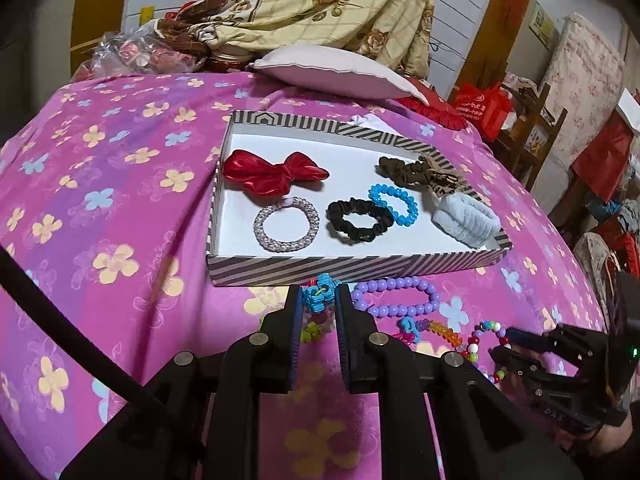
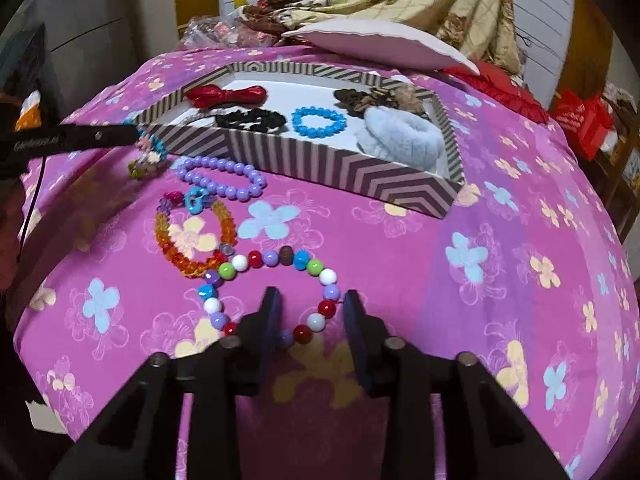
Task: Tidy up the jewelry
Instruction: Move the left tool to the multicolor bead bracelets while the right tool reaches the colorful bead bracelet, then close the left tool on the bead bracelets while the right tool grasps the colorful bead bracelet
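Pink flowered bedspread [image 2: 400, 248] everywhere, with a pillow and piled blankets at the back of the bed. Sitting on it is my striped box [image 1: 352, 270], already holding a red bow [image 1: 274, 174], a silver bracelet [image 1: 286, 225], a black scrunchie [image 1: 358, 220], a blue bead bracelet [image 1: 394, 204], a brown scrunchie and a fluffy grey band. My left tool [image 1: 319, 300] is clamped shut on a turquoise bead piece [image 1: 318, 292], held just in front of the box's near wall. My right tool [image 2: 310, 308] sits low over the multicolour bead bracelet [image 2: 276, 264]; its near right arc lies between the fingers, one finger inside the loop and one outside, with gaps still showing, so not squeezing it yet. A purple bead bracelet [image 2: 224, 178] and an orange one [image 2: 192, 240] lie just beyond, between tool and box.
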